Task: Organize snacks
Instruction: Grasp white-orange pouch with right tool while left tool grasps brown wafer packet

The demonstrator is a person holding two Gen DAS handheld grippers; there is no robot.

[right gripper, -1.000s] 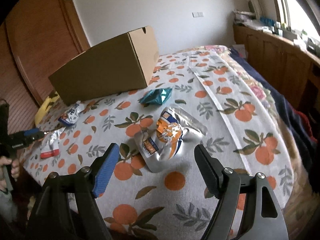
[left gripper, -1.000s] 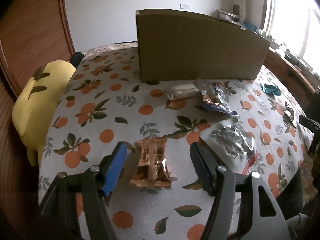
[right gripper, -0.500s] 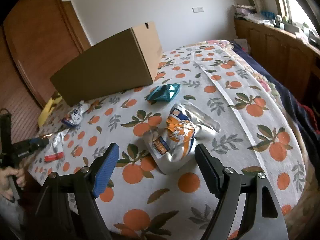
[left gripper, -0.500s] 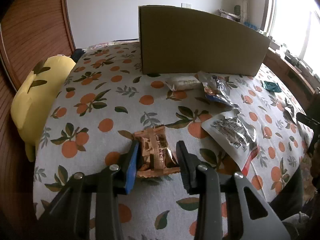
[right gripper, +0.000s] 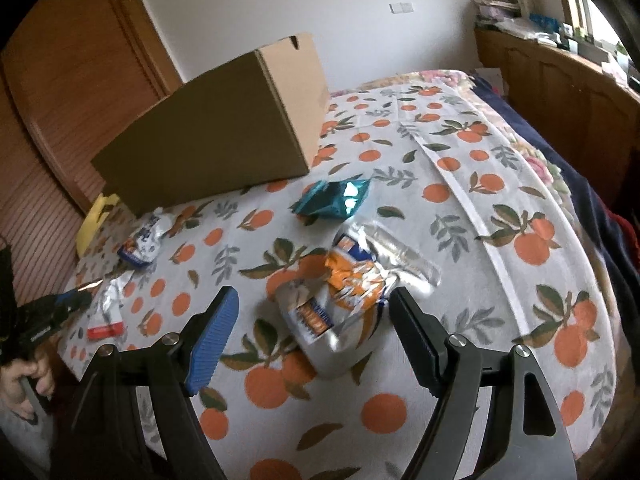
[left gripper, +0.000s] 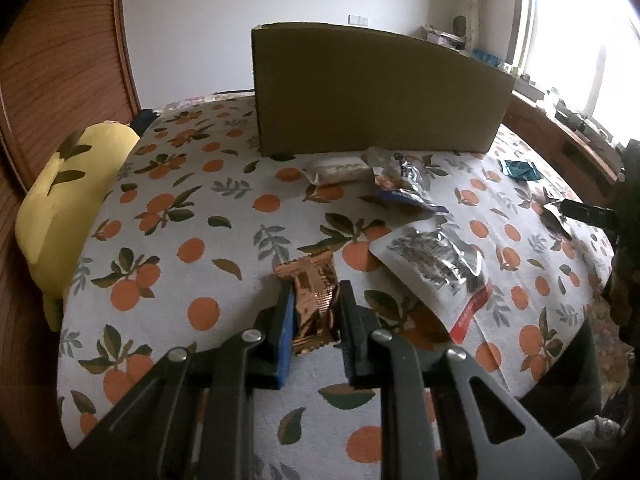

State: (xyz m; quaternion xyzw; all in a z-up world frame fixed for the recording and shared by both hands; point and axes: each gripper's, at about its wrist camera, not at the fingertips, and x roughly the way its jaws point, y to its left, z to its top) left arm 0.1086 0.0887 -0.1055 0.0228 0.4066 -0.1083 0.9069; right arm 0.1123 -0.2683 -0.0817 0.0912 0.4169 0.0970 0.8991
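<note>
Left wrist view: the left gripper (left gripper: 316, 312) has its jaws closing on a crinkled copper foil snack packet (left gripper: 311, 292), pads pressing both sides; the packet's long axis runs along the fingers, away from the camera, on the orange-print bedspread (left gripper: 180, 216). Just right lies a flat silver pouch (left gripper: 436, 264) with a red end; beyond it a white wrapped bar (left gripper: 336, 170) and a crumpled blue-silver wrapper (left gripper: 404, 184) sit near the tall cardboard box (left gripper: 376, 92). Bare cloth opens leftward to a yellow cushion (left gripper: 64, 200) at the bed edge. Right wrist view: the right gripper (right gripper: 314, 320) holds its jaws wide apart around, not touching, a crumpled orange-and-silver bag (right gripper: 340, 292); a teal packet (right gripper: 334, 200) lies beyond.
</note>
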